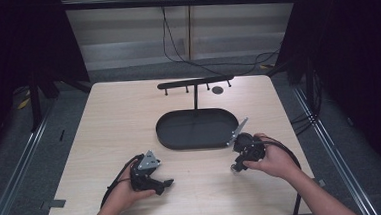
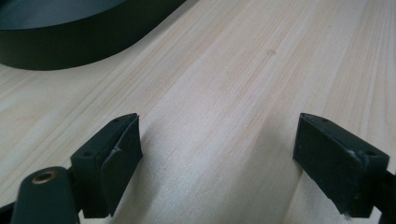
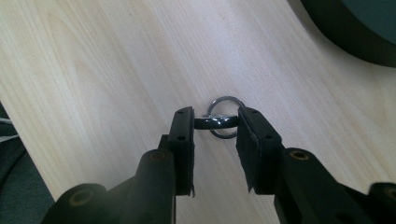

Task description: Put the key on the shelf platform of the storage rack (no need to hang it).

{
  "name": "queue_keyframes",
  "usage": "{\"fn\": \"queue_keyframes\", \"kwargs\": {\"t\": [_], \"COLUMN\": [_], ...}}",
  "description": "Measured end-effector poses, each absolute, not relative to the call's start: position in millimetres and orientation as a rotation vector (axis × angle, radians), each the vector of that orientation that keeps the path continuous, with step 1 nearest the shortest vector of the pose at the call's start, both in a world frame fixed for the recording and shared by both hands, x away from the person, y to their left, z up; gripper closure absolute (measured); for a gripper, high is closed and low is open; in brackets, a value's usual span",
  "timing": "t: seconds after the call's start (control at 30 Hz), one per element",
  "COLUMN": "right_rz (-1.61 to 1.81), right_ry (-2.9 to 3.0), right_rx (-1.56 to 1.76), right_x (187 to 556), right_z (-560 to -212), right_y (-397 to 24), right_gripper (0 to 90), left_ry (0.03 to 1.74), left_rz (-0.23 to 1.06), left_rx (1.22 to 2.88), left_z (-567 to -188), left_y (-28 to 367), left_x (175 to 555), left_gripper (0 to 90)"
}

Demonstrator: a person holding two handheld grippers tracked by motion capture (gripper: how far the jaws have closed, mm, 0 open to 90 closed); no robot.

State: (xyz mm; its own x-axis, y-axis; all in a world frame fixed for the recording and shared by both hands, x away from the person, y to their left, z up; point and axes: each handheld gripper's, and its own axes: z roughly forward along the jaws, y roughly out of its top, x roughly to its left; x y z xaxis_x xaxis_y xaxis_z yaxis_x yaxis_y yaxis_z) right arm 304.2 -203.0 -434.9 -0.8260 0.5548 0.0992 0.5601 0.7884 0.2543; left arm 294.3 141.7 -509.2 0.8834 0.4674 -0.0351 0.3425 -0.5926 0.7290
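Note:
My right gripper points down at the wooden table and is shut on a small dark curved piece that carries a silver metal ring. The ring lies flat on the wood, just beyond the fingertips. From above, the right gripper sits at the near right corner of the black oval tray. My left gripper stands open over bare wood, with nothing between its pads. In the high view the left gripper rests low near the front of the table, jaws aimed right.
A black stand with a horizontal bar and several small pegs rises behind the tray. The tray's wall shows at the top left of the left gripper view and at the top right of the right gripper view. Cables trail from both grippers.

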Motion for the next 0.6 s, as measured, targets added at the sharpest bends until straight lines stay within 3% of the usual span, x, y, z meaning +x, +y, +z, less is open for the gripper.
{"fn": "queue_keyframes", "kwargs": {"t": [0.6], "right_rz": [-0.488], "right_ry": [-2.959], "right_rx": [-0.97], "right_x": [312], "right_z": [-400], "right_y": [-204], "right_gripper": [68.2], "left_ry": [0.581], "left_rz": [0.207], "left_rx": [2.259], "left_z": [-509], "left_y": [142], "left_x": [294], "left_gripper": [14.8]}}
